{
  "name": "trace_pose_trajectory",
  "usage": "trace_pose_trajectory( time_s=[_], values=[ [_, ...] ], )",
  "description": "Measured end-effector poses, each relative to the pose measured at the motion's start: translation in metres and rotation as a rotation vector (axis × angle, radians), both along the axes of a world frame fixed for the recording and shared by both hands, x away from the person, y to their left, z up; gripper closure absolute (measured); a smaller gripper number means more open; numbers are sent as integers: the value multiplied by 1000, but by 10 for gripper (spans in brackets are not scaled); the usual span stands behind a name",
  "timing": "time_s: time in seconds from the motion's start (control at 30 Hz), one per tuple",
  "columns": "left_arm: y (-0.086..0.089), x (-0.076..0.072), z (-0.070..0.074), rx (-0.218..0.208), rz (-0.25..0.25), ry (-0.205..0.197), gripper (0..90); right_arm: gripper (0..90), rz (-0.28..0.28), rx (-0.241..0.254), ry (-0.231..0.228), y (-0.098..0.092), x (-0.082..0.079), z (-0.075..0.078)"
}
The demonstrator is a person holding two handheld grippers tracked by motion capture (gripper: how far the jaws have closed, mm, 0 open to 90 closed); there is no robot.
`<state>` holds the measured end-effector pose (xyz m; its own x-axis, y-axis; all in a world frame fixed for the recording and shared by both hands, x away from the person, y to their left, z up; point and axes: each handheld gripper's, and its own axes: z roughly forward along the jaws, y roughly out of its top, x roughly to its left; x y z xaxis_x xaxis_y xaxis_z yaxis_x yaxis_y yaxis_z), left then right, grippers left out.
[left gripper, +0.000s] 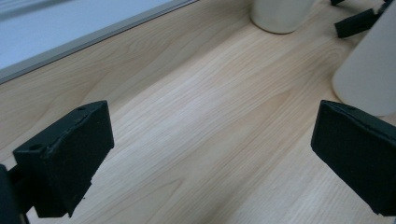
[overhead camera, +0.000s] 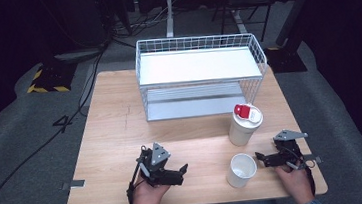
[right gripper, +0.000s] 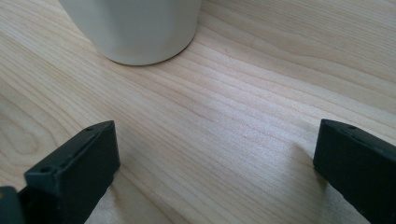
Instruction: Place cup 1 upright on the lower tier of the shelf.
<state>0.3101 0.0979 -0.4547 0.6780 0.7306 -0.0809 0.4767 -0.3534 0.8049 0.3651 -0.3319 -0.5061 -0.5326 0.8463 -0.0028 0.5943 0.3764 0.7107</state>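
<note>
Two white paper cups stand at the table's right. The taller cup carries a red-and-white lid. The shorter cup is open and empty, nearer the front edge. My left gripper lies near the front, jaws pointing right toward the open cup, open and holding nothing. My right gripper points left, just right of the open cup, also open. In the left gripper view my gripper faces the open cup and the taller cup. In the right gripper view my gripper has a cup base ahead.
A white wire basket with a flat shelf stands at the back middle of the wooden table; its lower tray edge lies ahead of the left gripper. Cables and a chair base lie on the dark floor beyond.
</note>
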Motion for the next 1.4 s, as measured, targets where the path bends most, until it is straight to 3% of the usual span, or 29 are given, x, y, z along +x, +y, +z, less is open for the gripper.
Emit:
trace_pose_trajectory(
  time_s=[0.27,0.4,0.57,0.83,1.2,1.27,1.4],
  values=[
    [-28,-6,2,1,-114,-23,0,6,1,1,0,0,0,0],
    [-43,-11,3,-22,-174,-27,1,6,-2,0,0,0,0,0],
    [-57,-14,2,-21,-213,-33,0,6,-1,1,1,0,0,0],
    [-82,-18,-3,-62,-304,-41,1,7,-7,0,1,0,0,0],
    [-109,-16,-11,-111,-376,-36,1,6,-7,1,1,0,0,0],
    [-113,-15,-15,-104,-390,-30,0,6,-7,1,1,0,0,0],
    [-119,-13,-19,-119,-394,-25,1,6,-7,0,1,0,0,0]
  ],
)
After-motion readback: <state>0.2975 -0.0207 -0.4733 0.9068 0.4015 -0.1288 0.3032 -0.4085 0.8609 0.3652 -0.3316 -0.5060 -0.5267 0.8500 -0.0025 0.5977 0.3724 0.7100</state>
